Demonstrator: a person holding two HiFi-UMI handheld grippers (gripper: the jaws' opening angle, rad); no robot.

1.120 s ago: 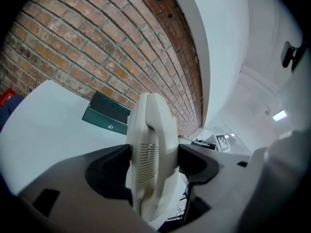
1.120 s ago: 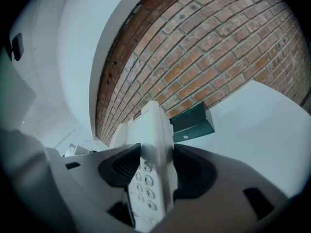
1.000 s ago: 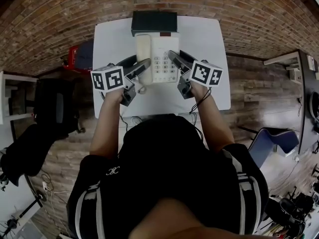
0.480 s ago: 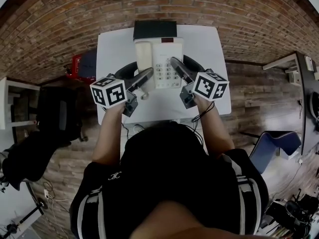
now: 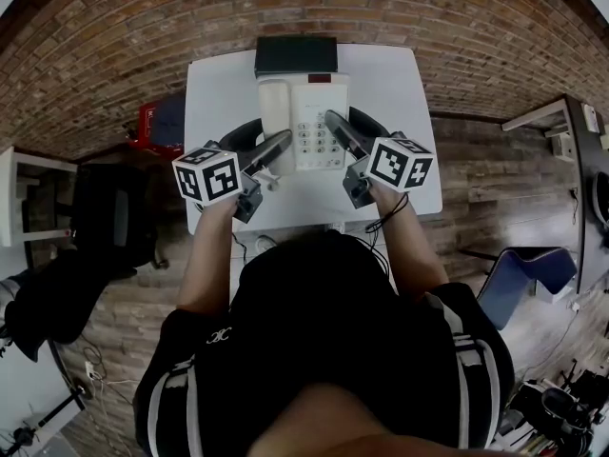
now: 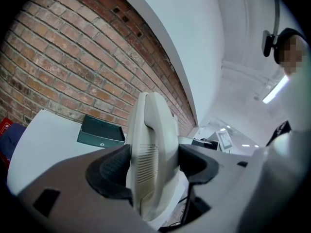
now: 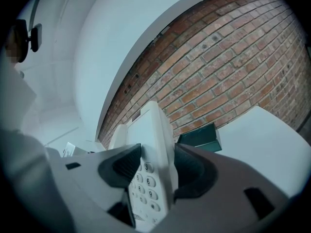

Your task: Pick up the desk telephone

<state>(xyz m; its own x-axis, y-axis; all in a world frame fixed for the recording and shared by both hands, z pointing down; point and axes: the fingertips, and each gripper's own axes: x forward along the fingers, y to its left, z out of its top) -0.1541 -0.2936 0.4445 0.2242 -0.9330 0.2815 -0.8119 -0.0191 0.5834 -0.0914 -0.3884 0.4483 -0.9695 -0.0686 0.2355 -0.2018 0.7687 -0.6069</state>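
Observation:
The cream desk telephone (image 5: 309, 122), handset on its left and keypad on its right, is over the white table (image 5: 400, 93) in the head view. My left gripper (image 5: 284, 141) is shut on its handset side, and in the left gripper view both pads press the telephone (image 6: 150, 149) at the left gripper (image 6: 153, 166). My right gripper (image 5: 331, 119) is shut on the keypad edge; in the right gripper view the telephone (image 7: 155, 144) stands between the closed jaws of the right gripper (image 7: 158, 166). Both gripper views look upward at wall and ceiling.
A dark box (image 5: 295, 57) sits just behind the telephone at the table's far edge; it also shows as the dark box (image 6: 99, 131) and dark box (image 7: 200, 137). The brick wall lies beyond. A red item (image 5: 147, 120) and black chair (image 5: 109, 217) stand left, a blue chair (image 5: 519, 274) right.
Both grippers, still clamped on the telephone, have shifted slightly toward me over the last second. Hardly anything has moved in the last half second.

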